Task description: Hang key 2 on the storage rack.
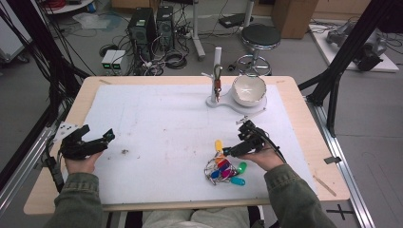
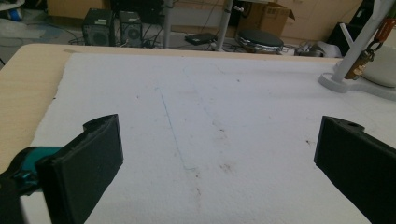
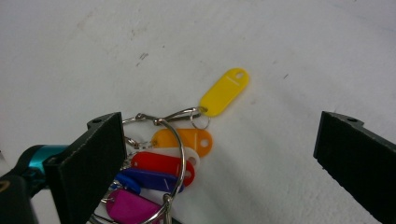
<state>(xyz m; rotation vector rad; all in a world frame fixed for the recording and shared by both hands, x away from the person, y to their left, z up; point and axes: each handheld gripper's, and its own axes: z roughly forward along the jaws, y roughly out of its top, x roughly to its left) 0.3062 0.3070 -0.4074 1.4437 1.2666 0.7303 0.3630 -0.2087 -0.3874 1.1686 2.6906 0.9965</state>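
Yellow-tagged key ring bunch (image 3: 163,154) lies on the desk's white mat (image 1: 157,118), near the front edge; right tongs (image 3: 219,154) gape wide over it. Left tongs (image 2: 219,154) gape wide, empty.

The oval yellow plastic key tag (image 3: 224,92) looks smooth and faintly glossy, like the orange, red, blue and magenta plastic tags (image 3: 161,164) beside it. The thin silvery metal ring (image 3: 173,140) shines. The white sheet (image 3: 289,56) over the pale wooden counter (image 1: 311,142) is matt, grainy and stained.
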